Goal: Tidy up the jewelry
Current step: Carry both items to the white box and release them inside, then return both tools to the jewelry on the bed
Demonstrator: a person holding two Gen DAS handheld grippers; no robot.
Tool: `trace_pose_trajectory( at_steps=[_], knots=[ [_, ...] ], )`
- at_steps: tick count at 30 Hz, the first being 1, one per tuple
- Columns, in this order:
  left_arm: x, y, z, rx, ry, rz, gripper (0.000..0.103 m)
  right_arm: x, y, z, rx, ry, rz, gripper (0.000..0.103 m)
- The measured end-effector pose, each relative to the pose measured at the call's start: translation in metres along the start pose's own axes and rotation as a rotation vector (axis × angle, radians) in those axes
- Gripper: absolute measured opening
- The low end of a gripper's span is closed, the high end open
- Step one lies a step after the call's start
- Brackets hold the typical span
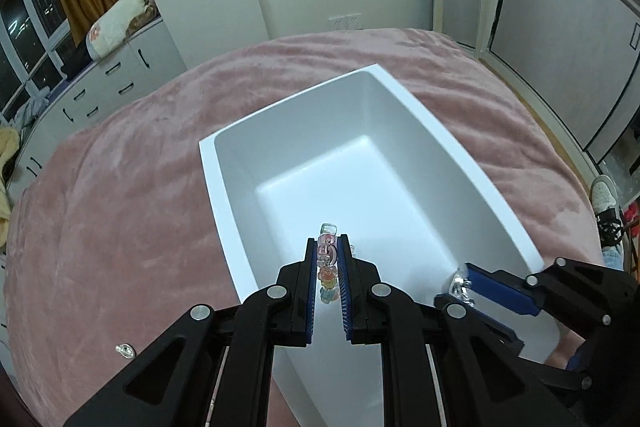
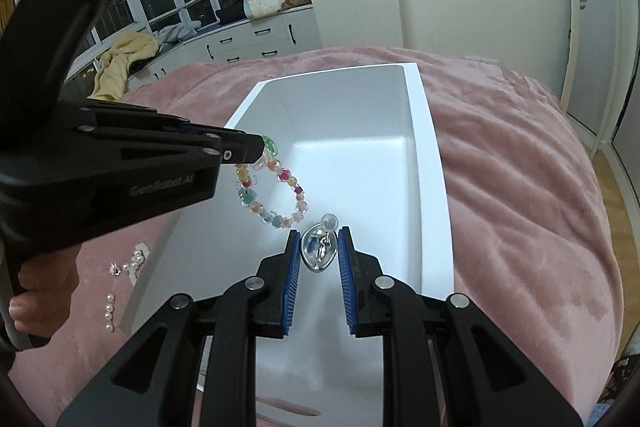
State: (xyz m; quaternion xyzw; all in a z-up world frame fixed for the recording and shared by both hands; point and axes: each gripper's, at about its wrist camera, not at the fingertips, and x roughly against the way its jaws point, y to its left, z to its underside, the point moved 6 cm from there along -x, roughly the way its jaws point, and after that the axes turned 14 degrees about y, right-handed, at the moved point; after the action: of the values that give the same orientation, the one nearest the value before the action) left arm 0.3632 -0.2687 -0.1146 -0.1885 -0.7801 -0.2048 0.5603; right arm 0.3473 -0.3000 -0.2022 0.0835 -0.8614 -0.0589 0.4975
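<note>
A white rectangular box (image 1: 224, 187) sits open on a pink blanket; it also shows in the right wrist view (image 2: 428, 147). My left gripper (image 1: 329, 251) is shut on a colourful beaded bracelet (image 1: 327, 267), which hangs as a loop over the box in the right wrist view (image 2: 276, 187). My right gripper (image 2: 319, 241) is shut on a shiny silver earring (image 2: 318, 251) with a clear bead on top, held over the box's near end. The right gripper also shows at the box's right rim in the left wrist view (image 1: 460, 283).
Pearl pieces (image 2: 132, 263) and a small silver stud (image 2: 115, 269) lie on the pink blanket (image 2: 520, 187) left of the box; another small stud (image 1: 125, 350) shows in the left wrist view. White drawers (image 1: 104, 83) and a window stand beyond the bed.
</note>
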Motion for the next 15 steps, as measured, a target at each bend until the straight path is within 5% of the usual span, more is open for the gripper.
trace_pose_trajectory(
  at_steps=[3,8,9,11,15],
  knots=[
    [-0.003,0.005,0.002,0.018,0.009,0.016,0.015,0.003,0.002,0.002,0.000,-0.002,-0.003,0.023],
    [0.003,0.009,0.007,0.023,0.005,0.020,0.016,0.010,0.002,0.005,-0.019,-0.005,-0.005,0.043],
    [0.006,0.010,0.008,0.022,-0.001,0.021,0.019,0.012,0.002,0.006,-0.024,-0.008,-0.002,0.049],
    [0.016,0.014,0.009,0.031,-0.022,0.016,0.042,0.018,0.002,0.007,-0.035,-0.017,0.001,0.053],
    [0.035,0.018,0.011,0.038,-0.054,0.020,0.043,0.034,0.004,0.010,-0.043,-0.032,0.006,0.057]
  ],
)
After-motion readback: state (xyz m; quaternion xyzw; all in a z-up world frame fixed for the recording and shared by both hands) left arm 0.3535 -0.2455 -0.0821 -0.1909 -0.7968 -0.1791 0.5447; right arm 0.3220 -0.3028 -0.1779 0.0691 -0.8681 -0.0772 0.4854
